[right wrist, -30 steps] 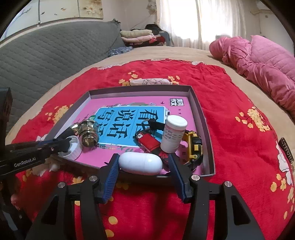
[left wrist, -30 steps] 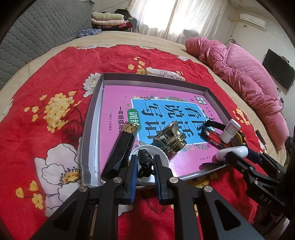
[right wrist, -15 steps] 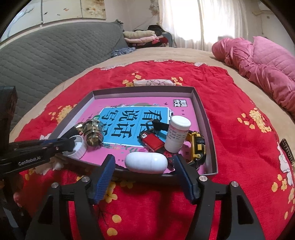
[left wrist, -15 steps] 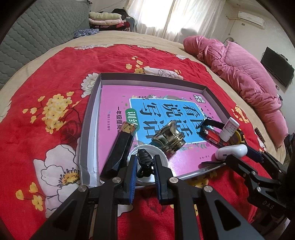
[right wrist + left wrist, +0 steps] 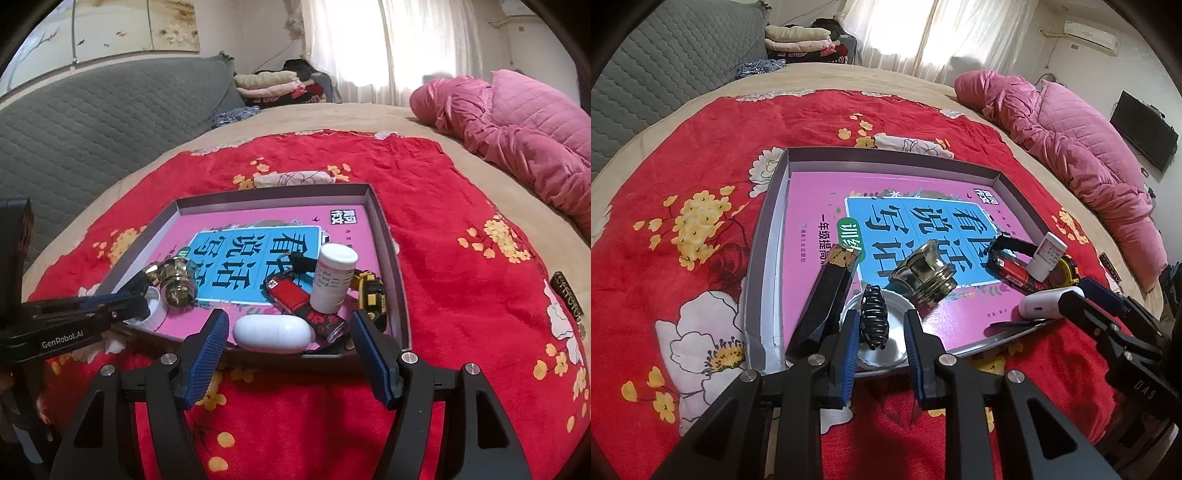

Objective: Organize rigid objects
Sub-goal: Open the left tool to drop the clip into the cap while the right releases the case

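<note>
A grey tray point(image 5: 768, 236) with a pink book in it lies on the red flowered blanket. In the left wrist view a black hair claw point(image 5: 873, 319) lies in a white lid point(image 5: 894, 347) at the tray's near edge. My left gripper point(image 5: 879, 332) is open around the claw, its pads apart from it. Beside it lie a black bar point(image 5: 827, 295) and a brass fitting point(image 5: 923, 275). My right gripper point(image 5: 288, 332) is open and drawn back from a white oval case point(image 5: 273, 334), which rests on the tray's near edge.
In the tray's right corner stand a white pill bottle point(image 5: 332, 280), a red lighter point(image 5: 288, 293) and a yellow tape measure point(image 5: 369, 291). A pink quilt point(image 5: 517, 125) lies at the far right and a grey headboard point(image 5: 92, 122) at the left.
My left gripper has opened, letting go of the hair claw in the white lid. My right gripper has opened wider and backed away from the white oval case.
</note>
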